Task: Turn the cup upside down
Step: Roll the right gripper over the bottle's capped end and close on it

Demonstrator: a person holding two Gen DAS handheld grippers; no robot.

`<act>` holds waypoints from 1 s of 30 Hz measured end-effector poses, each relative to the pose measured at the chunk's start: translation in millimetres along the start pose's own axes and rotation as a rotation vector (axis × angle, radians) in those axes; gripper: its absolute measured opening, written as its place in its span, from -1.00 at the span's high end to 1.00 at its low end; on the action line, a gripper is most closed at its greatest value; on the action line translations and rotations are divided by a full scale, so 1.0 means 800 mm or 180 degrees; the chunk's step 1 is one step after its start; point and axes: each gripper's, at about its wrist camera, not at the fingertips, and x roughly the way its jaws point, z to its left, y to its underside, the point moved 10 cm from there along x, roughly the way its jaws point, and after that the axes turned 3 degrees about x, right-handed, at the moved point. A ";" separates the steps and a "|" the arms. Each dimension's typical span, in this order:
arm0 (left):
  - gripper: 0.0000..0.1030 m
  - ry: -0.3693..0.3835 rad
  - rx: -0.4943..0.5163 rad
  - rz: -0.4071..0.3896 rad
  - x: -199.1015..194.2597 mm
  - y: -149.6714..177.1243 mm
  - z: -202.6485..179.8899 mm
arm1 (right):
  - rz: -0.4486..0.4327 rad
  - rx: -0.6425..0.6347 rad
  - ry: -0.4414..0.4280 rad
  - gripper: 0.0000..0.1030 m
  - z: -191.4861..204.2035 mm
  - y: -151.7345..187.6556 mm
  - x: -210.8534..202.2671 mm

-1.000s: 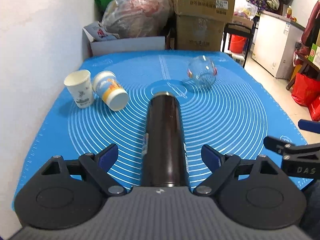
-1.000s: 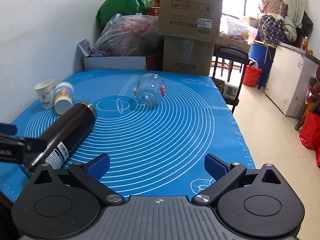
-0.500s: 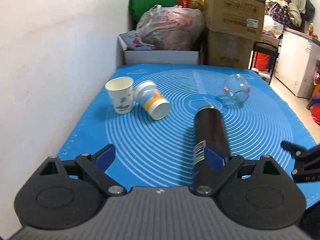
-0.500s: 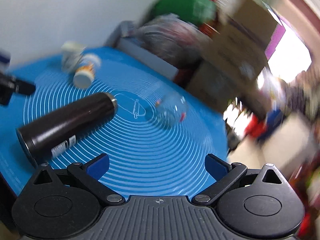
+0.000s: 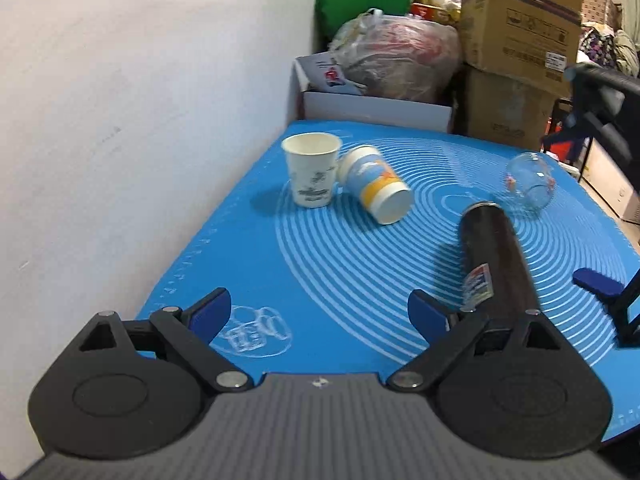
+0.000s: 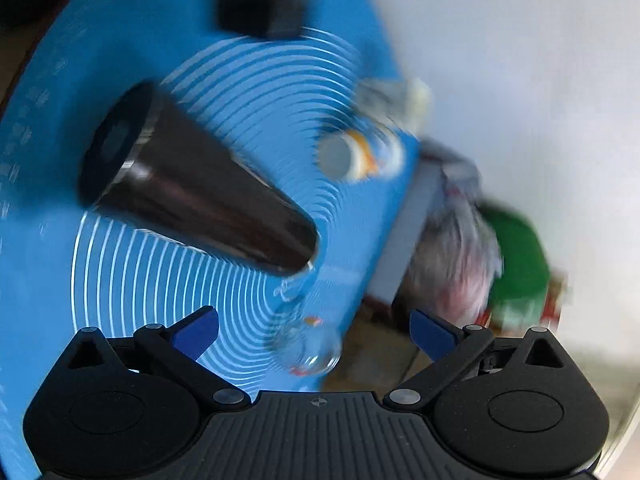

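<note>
A white paper cup [image 5: 311, 174] stands upright, mouth up, at the far left of the blue mat [image 5: 340, 272]. A blue-and-yellow paper cup [image 5: 374, 184] lies on its side against it; it also shows blurred in the right wrist view [image 6: 360, 152]. My left gripper [image 5: 320, 316] is open and empty, well short of both cups. My right gripper [image 6: 314, 330] is open and empty, rolled far over, above the mat; one blue fingertip [image 5: 598, 282] shows at the left wrist view's right edge.
A dark flask [image 5: 494, 256] lies on its side right of the left gripper, also in the right wrist view [image 6: 192, 184]. A clear glass jar [image 5: 530, 184] lies at the far right. A white wall [image 5: 120, 120] runs along the left. Boxes [image 5: 516, 40] and bags stand behind.
My left gripper has swung left, from over the flask toward the paper cups. My right gripper has rolled sharply, so its view is tilted and blurred. Both stay open.
</note>
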 end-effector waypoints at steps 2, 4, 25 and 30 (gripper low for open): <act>-0.83 -0.0016 -0.0004 -0.0003 0.003 0.004 0.009 | 0.0008 -0.0520 0.0010 -1.00 0.010 -0.012 0.008; -0.84 0.0001 -0.0021 0.0021 0.007 0.011 0.017 | -0.0032 -0.1021 0.0046 -1.00 0.018 -0.020 0.016; -0.84 0.0131 -0.0175 0.0185 0.040 0.043 0.042 | -0.0530 -0.3602 0.0109 -0.74 0.110 -0.037 0.063; -0.84 0.0139 -0.0161 0.0190 0.040 0.043 0.039 | -0.0471 -0.3501 -0.0089 -0.44 0.123 -0.036 0.066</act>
